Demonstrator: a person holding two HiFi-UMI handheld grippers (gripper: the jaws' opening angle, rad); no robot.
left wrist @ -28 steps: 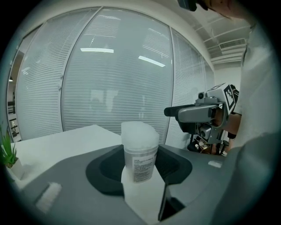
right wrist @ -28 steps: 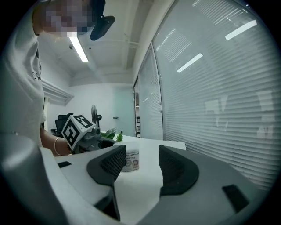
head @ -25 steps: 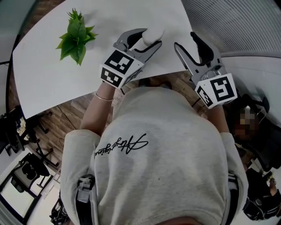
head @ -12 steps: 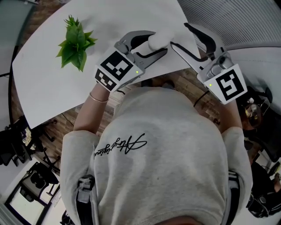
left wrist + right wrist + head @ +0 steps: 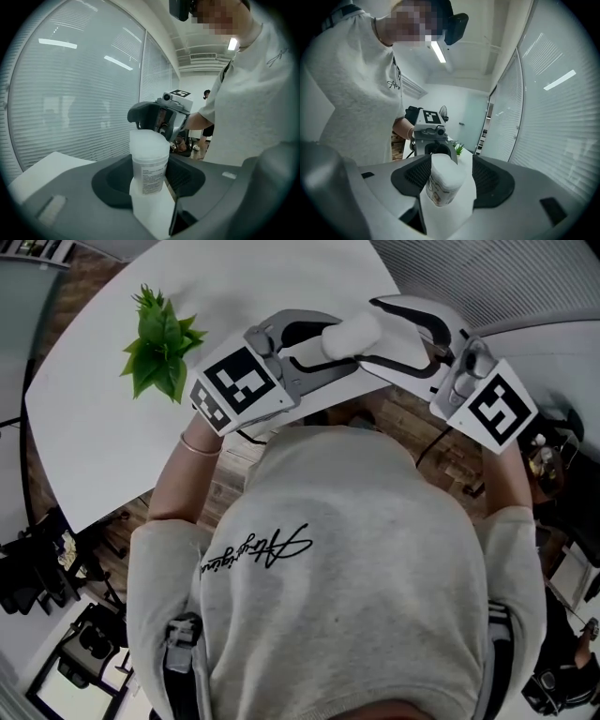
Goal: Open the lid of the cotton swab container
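Two claws meet at the cotton swab container [image 5: 350, 335] above the worktop [image 5: 112, 418] edge: the left claw [image 5: 323, 345] clamps its body, while the right claw [image 5: 375, 334] is opening loosely around the lid [image 5: 149, 144] and probably must close and pull.

Swab container [image 5: 349, 334] — white cyl., lid [image 5: 149, 143] on
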